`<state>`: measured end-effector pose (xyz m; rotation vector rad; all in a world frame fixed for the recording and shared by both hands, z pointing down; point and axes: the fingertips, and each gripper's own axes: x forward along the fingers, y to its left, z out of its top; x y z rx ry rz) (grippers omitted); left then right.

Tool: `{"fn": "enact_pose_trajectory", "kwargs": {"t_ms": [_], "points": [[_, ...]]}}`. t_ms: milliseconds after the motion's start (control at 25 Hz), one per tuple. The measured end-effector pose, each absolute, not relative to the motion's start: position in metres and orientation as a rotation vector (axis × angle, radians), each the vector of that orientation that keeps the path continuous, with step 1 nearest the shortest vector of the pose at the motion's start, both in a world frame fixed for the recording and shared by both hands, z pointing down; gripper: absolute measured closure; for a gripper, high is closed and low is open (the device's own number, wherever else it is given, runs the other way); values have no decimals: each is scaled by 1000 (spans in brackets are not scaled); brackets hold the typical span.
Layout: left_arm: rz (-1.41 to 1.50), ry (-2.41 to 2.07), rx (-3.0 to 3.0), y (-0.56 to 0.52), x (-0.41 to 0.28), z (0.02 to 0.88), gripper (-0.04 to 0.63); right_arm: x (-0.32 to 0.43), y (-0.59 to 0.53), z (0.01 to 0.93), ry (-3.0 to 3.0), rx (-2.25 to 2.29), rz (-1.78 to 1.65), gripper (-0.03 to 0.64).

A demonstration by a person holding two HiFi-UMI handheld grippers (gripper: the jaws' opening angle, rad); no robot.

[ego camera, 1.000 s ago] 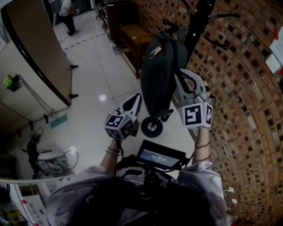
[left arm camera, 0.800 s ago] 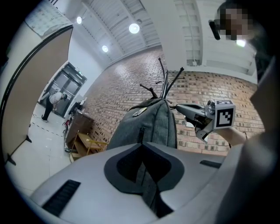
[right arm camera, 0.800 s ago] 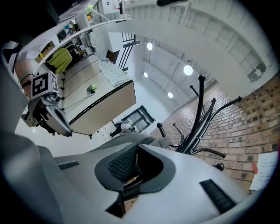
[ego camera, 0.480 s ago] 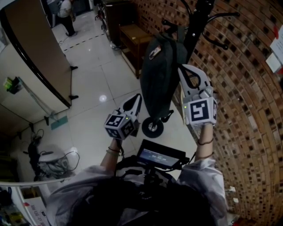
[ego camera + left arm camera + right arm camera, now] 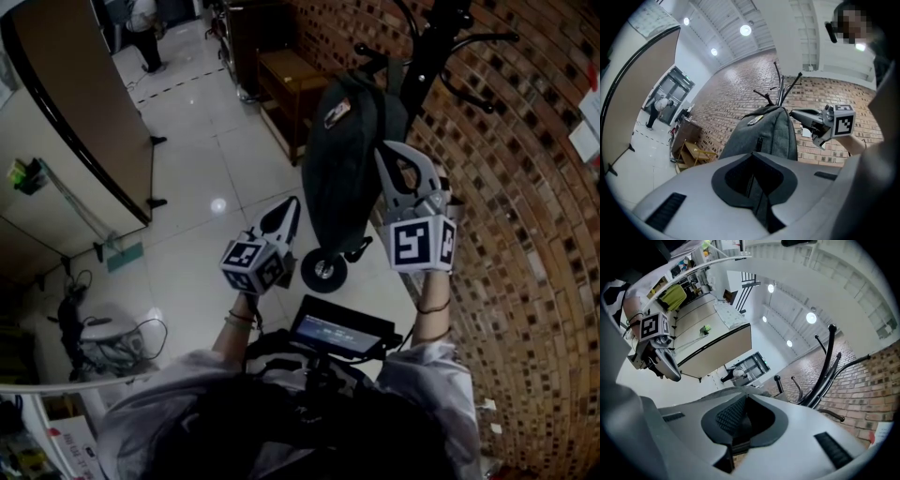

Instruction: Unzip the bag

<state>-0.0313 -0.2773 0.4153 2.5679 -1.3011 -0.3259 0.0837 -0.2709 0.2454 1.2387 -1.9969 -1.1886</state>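
As it pinches the bag (image 5: 337,169), the right gripper (image 5: 383,147) stands nearly closed.

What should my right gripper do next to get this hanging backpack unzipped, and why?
Probably pull the right gripper gently along the edge of the backpack: its jaws look closed on a small dark tab at that side, and the bag hangs on the coat rack. I can't confirm the tab is the zipper pull.

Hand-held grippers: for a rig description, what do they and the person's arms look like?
The left hand-held gripper and right hand-held gripper: pale grey shells with dark pads, each carrying a white cube with black square markers. Light sleeves; wrist bands.
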Motion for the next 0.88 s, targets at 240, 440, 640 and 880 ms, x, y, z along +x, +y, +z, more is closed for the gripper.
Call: {"fn": "enact_pose_trajectory", "kwargs": {"t_ms": [240,440,640,880], "points": [[-349,-1283,2544,-278,-28,411,588,81,-275,244,-1981,1251,-1204,597],[-349,-1278,2541,-278,-28,412,588,83,-264,254,-2047,1173,-1173,603],[-340,-1280,2542,-279,-28,412,588,87,-256,262,-2037,1142,-1180,603],[-307,-1285,2575,-281,-27,415,588,90,-249,271,-2038,1130,-1159,603]]}}
